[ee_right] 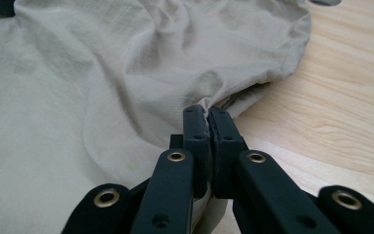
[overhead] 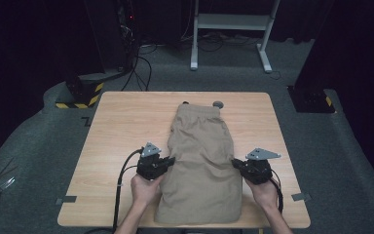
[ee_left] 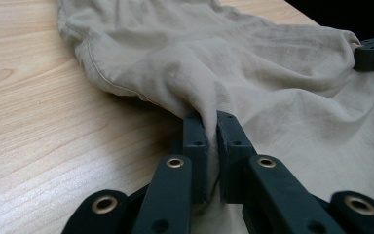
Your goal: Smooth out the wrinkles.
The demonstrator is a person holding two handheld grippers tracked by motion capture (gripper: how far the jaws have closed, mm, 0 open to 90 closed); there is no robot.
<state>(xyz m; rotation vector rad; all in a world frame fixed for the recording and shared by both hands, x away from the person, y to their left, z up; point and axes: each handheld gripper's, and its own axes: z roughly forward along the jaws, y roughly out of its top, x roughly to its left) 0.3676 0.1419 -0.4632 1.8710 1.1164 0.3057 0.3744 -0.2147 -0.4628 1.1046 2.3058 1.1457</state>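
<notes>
Khaki woven shorts (overhead: 202,161), creased, elastic waist at the far end, lie flat mid-bench (overhead: 117,122) of pale wood grain. Left gripper (overhead: 169,161) jaws pinch the left hem fold; right gripper (overhead: 235,163) jaws pinch the right edge. No legible writing.

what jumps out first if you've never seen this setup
A tan garment lies folded lengthwise down the middle of the wooden table, waistband at the far end. The left gripper pinches its left edge and the right gripper its right edge, jaws shut on bunched cloth.
</notes>
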